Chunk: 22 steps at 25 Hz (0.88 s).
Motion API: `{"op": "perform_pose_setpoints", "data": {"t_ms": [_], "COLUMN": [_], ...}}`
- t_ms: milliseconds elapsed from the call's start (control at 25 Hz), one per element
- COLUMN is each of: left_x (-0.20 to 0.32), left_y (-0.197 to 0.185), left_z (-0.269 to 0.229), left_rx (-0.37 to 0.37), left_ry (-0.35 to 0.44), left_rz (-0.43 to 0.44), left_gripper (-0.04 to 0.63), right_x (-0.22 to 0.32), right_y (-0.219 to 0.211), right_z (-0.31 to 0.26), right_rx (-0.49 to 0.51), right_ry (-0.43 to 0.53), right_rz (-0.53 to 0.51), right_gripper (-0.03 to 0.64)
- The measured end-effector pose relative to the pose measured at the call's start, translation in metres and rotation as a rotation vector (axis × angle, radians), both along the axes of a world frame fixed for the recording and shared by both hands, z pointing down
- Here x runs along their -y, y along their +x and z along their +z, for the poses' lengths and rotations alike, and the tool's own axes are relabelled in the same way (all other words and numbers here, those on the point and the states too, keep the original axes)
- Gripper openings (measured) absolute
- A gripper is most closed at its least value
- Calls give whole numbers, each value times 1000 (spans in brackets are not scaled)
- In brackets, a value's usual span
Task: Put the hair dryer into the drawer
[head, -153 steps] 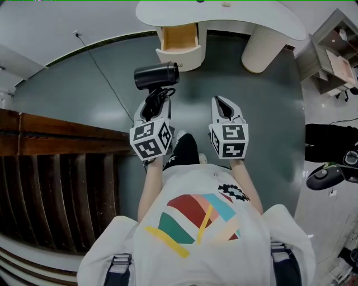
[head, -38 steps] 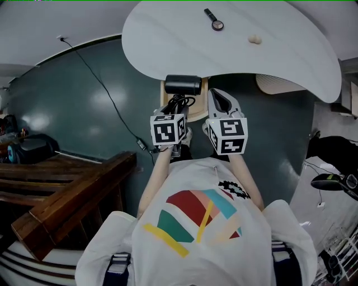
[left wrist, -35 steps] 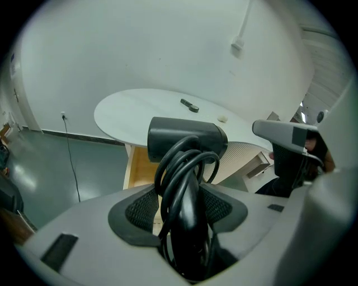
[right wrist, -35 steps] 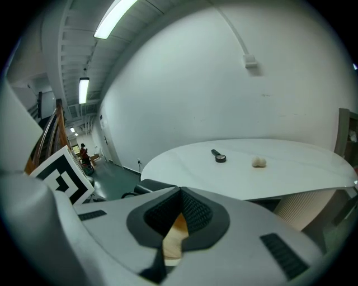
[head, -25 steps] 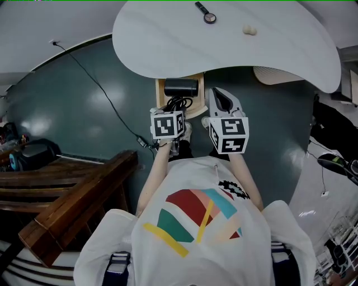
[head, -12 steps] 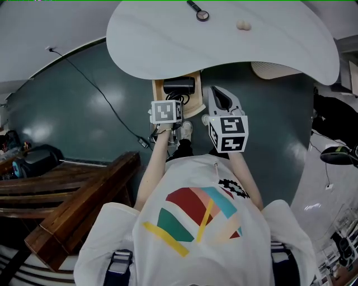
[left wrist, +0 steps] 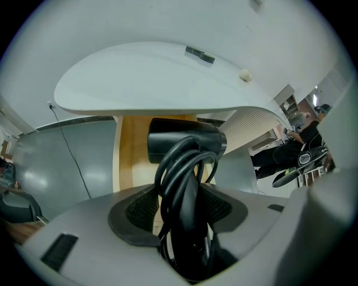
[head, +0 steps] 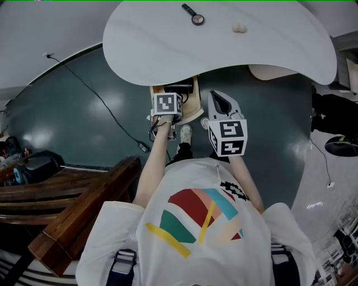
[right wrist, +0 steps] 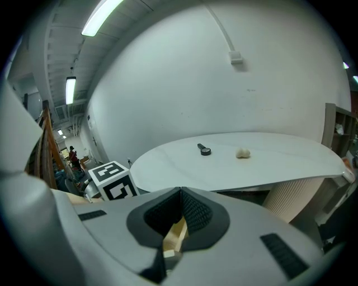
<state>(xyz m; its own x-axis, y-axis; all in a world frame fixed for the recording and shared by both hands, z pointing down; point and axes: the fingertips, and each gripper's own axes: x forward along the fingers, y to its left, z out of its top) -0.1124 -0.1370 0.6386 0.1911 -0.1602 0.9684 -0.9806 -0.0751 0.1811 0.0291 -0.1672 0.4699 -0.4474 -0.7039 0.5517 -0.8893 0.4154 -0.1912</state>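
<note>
The black hair dryer (left wrist: 184, 139) hangs barrel-first over the open wooden drawer (left wrist: 131, 159) under the white table. Its cord (left wrist: 182, 173) is coiled round the handle. My left gripper (left wrist: 182, 208) is shut on that handle and cord and points steeply down. In the head view the left gripper (head: 169, 101) sits over the drawer (head: 193, 105), and only a strip of the hair dryer (head: 178, 87) shows beyond the marker cube. My right gripper (head: 217, 99) hovers just right of the drawer, shut with nothing in it; in its own view the right gripper (right wrist: 180, 192) has its tips touching.
The white table top (head: 268, 39) overhangs the drawer; on it lie a small black round tool (head: 193, 16) and a cream lump (head: 239, 27). A ribbed pedestal (head: 269, 71) stands to the right. A cable (head: 95, 95) runs across the green floor; wooden steps (head: 67, 201) are at lower left.
My left gripper has sunk and tilted further down with the hair dryer, lowering it into the drawer opening. The right gripper has stayed in place.
</note>
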Motion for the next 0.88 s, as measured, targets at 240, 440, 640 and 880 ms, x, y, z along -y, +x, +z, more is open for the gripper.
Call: {"op": "perform_pose_setpoints", "data": {"t_ms": [240,440,640,880], "left_x": [13,30,42,56], "left_y": [14,6,3,6], "left_z": [21,26,31,32], "left_rx": [-27,-3,1,-7], "left_ry": [-35,17,60,175], "left_rz": [-21,-41,-72,-88], "left_gripper": [236,236,236,236], "right_x": [-7,-6,-6,-1], "right_y": [7,1,-5,-14], "right_z": [13,15,17,18], "right_rx": [-45,-52,-58,-69], "right_ry": [-40,-44,-56,-53], "right_rz": [-23,-28,-46,-66], "right_gripper": [11,11,11,11]}}
